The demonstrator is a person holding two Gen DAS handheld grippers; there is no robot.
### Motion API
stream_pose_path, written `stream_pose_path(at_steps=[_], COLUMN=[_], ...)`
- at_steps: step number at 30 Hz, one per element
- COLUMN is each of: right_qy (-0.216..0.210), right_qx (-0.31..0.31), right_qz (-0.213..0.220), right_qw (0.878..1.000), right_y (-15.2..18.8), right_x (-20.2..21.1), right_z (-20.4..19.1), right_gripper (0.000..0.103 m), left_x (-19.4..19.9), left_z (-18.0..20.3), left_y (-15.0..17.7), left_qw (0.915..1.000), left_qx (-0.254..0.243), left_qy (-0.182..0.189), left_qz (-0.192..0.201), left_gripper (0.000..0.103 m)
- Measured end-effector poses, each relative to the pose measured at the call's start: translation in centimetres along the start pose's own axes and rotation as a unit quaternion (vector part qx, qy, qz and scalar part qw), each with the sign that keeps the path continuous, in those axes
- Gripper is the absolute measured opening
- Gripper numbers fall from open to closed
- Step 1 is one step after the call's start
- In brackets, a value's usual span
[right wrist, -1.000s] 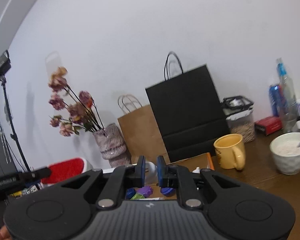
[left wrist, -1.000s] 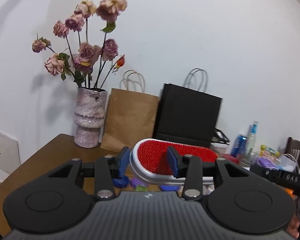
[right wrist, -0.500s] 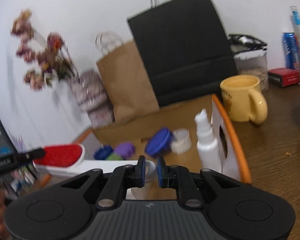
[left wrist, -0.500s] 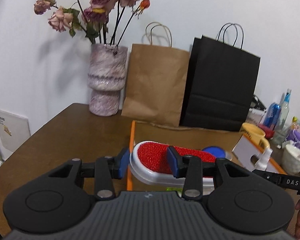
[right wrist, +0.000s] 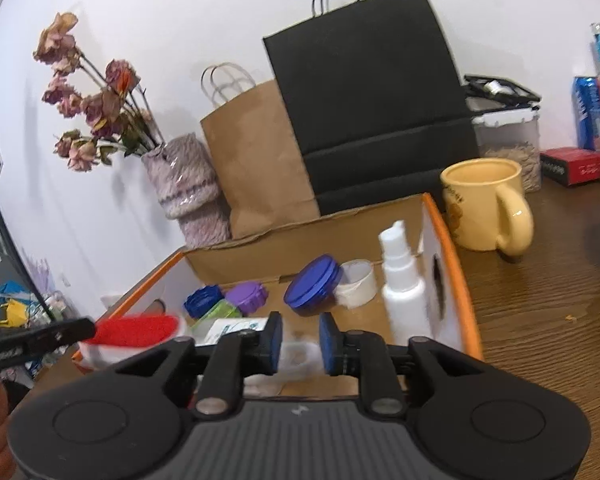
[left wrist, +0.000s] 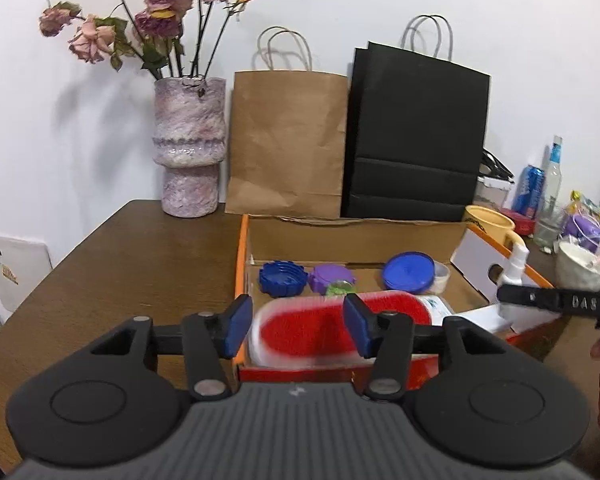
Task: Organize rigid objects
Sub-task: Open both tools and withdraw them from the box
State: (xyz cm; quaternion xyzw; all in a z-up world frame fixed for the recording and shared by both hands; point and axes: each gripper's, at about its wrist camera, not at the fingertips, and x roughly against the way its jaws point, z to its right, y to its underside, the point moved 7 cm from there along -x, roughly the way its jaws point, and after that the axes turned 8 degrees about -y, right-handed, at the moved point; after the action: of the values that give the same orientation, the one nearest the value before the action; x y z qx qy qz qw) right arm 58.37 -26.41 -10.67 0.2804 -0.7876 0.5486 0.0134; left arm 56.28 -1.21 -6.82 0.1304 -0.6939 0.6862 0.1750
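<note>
My left tongs stand apart; the jaws have just been opening, and the red-bristled brush lies between them with a visible gap at each blue pad, so nothing is clamped. The brush rests inside the orange-edged cardboard box, at its near left corner, its white rim just beside the left wall and the near wall.

My right tongs are also parted, the jaws having just been opening. A pale translucent object sits between the pads; it is blurred, and I cannot tell whether either pad touches it or what it is.

Box contents, toward the far wall: a dark blue ridged lid, a purple lid just beside it, a small green item against the purple lid, a blue round lid tilted on a white tape roll. A white spray bottle stands upright close to the right wall. A labelled white item lies between the brush and the bottle. Open floor remains in the box middle, ahead of my right tongs.

Outside the box: a yellow mug near its far right corner, a brown paper bag and a black paper bag behind the far wall, a vase of dried roses far left. The table is bare to the left of the box.
</note>
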Motion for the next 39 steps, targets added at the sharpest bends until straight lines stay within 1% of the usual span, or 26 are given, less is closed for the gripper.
stream_pose_path(at_steps=[3, 5, 6, 7, 8, 10, 12, 14, 16, 17, 18, 19, 20, 22, 23, 25, 26, 28, 29, 30, 34, 36, 39], right_qy=[0.013, 0.016, 0.017, 0.019, 0.019, 0.016, 0.013, 0.011, 0.009, 0.008, 0.007, 0.008, 0.013, 0.025, 0.030, 0.038, 0.040, 0.048, 0.054, 0.060, 0.073, 0.074, 0.069], right_qx=[0.004, 0.000, -0.002, -0.005, -0.008, -0.012, -0.003, 0.011, 0.022, 0.028, 0.036, 0.045, 0.060, 0.084, 0.096, 0.104, 0.107, 0.115, 0.123, 0.132, 0.153, 0.160, 0.165], right_qz=[0.018, 0.028, 0.033, 0.039, 0.044, 0.056, 0.057, 0.050, 0.049, 0.052, 0.053, 0.054, 0.055, 0.058, 0.060, 0.068, 0.073, 0.087, 0.093, 0.094, 0.095, 0.097, 0.095], right_qw=[1.000, 0.999, 0.999, 0.999, 0.999, 0.998, 0.998, 0.999, 0.999, 0.998, 0.998, 0.997, 0.997, 0.994, 0.993, 0.992, 0.991, 0.988, 0.987, 0.985, 0.981, 0.979, 0.979], right_y=[-0.4, -0.7, -0.9, -1.0, -1.2, -1.4, -1.5, -1.5, -1.3, -1.2, -1.0, -0.8, -0.5, 0.3, 0.9, 1.7, 2.2, 3.3, 3.9, 4.6, 7.2, 8.7, 10.8], right_x=[1.0, 1.8, 2.2, 2.7, 3.2, 4.6, 5.8, 7.0, 8.7, 9.9, 11.0, 11.9, 13.1, 15.1, 16.3, 18.4, 19.5, 21.8, 22.8, 23.8, 27.3, 29.1, 31.4], right_z=[0.5, 0.8, 0.8, 0.8, 0.8, 0.3, -0.6, -1.6, -2.5, -3.1, -3.7, -4.3, -5.0, -6.1, -6.6, -7.4, -7.8, -8.7, -9.2, -9.8, -11.7, -12.7, -14.1], right_gripper=[0.027, 0.028, 0.029, 0.030, 0.031, 0.033, 0.038, 0.039, 0.040, 0.043, 0.050, 0.053, 0.057, 0.058, 0.060, 0.062, 0.066, 0.073, 0.079, 0.082, 0.084, 0.086, 0.087], left_x=[0.9, 1.6, 2.0, 2.5, 3.0, 4.3, 5.6, 7.3, 9.3, 10.5, 11.6, 12.9, 14.1, 16.3, 17.5, 19.7, 20.7, 22.6, 23.6, 24.6, 27.5, 28.8, 31.3], left_z=[0.3, 0.4, 0.4, 0.3, 0.2, 0.1, 0.0, -0.1, 0.0, 0.1, 0.2, 0.4, 0.6, 1.0, 1.1, 1.1, 1.1, 1.1, 1.1, 1.1, 1.0, 0.9, 0.7], left_y=[-0.1, -0.2, -0.3, -0.2, -0.1, 0.1, 0.1, 0.2, 0.3, 0.4, 0.7, 1.0, 1.3, 2.0, 2.4, 3.2, 3.6, 4.2, 4.6, 5.1, 7.1, 8.1, 9.5], left_qw=[0.9999, 0.9998, 0.9998, 0.9996, 0.9995, 0.9994, 0.9992, 0.9989, 0.9983, 0.9980, 0.9977, 0.9974, 0.9972, 0.9965, 0.9958, 0.9942, 0.9935, 0.9914, 0.9902, 0.9892, 0.9884, 0.9890, 0.9886], left_qx=[-0.009, -0.006, -0.005, -0.003, 0.000, 0.002, 0.008, 0.014, 0.015, 0.017, 0.019, 0.019, 0.018, 0.013, 0.015, 0.023, 0.025, 0.031, 0.032, 0.031, 0.029, 0.034, 0.033], left_qy=[-0.012, -0.014, -0.017, -0.021, -0.026, -0.025, -0.027, -0.032, -0.035, -0.035, -0.033, -0.030, -0.029, -0.034, -0.036, -0.037, -0.038, -0.042, -0.043, -0.042, -0.042, -0.038, -0.032], left_qz=[0.006, 0.010, 0.013, 0.016, 0.019, 0.025, 0.027, 0.033, 0.044, 0.051, 0.056, 0.062, 0.067, 0.076, 0.083, 0.098, 0.104, 0.120, 0.129, 0.137, 0.143, 0.139, 0.143], left_gripper=[0.060, 0.061, 0.064, 0.071, 0.073, 0.073, 0.074, 0.075, 0.080, 0.081, 0.084, 0.084, 0.084, 0.088, 0.088, 0.091, 0.092, 0.100, 0.101, 0.102, 0.103, 0.103, 0.103])
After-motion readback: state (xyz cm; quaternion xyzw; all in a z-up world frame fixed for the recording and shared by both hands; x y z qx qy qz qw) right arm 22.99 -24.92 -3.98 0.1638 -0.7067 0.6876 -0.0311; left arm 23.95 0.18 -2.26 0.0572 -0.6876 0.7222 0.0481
